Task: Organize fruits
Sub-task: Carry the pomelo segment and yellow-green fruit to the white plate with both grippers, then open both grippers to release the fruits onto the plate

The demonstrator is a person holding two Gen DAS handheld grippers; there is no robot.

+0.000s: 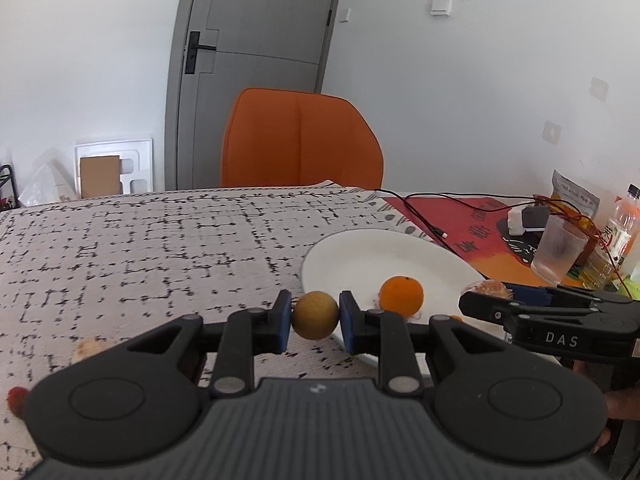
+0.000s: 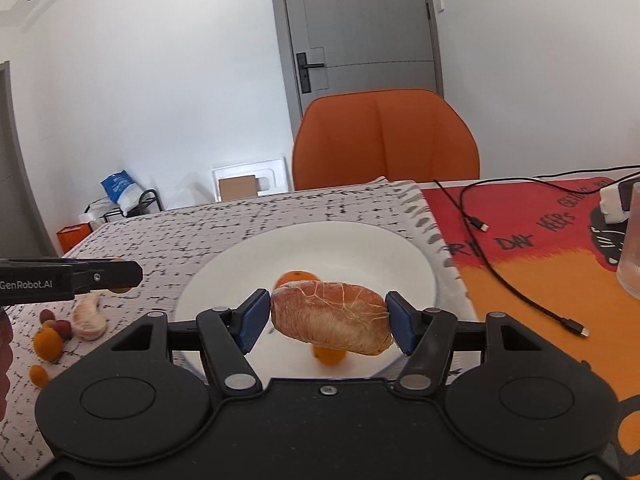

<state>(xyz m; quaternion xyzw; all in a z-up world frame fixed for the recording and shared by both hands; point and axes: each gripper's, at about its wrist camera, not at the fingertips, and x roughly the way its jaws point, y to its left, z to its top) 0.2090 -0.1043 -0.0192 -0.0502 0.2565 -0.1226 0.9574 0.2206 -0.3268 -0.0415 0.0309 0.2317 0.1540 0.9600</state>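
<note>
Left gripper (image 1: pixel 315 315) clamps yellow-brown round fruit (image 1: pixel 315 315) above desk (image 1: pixel 140 248), just left of white plate (image 1: pixel 360 252). Right gripper (image 2: pixel 327 318) clamps peeled citrus chunk (image 2: pixel 330 316) over plate holding orange (image 1: pixel 401 295). Only right wrist view shows loose fruit pile (image 2: pixel 52 332) on desk at left.

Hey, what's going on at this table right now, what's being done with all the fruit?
A person is gathering fruit onto the white plate with two handheld tools. The left tool grips a small yellowish round fruit near the plate's edge. The right tool holds a peeled citrus piece above the plate, where an orange already sits. More fruit waits on the patterned tablecloth.
</note>
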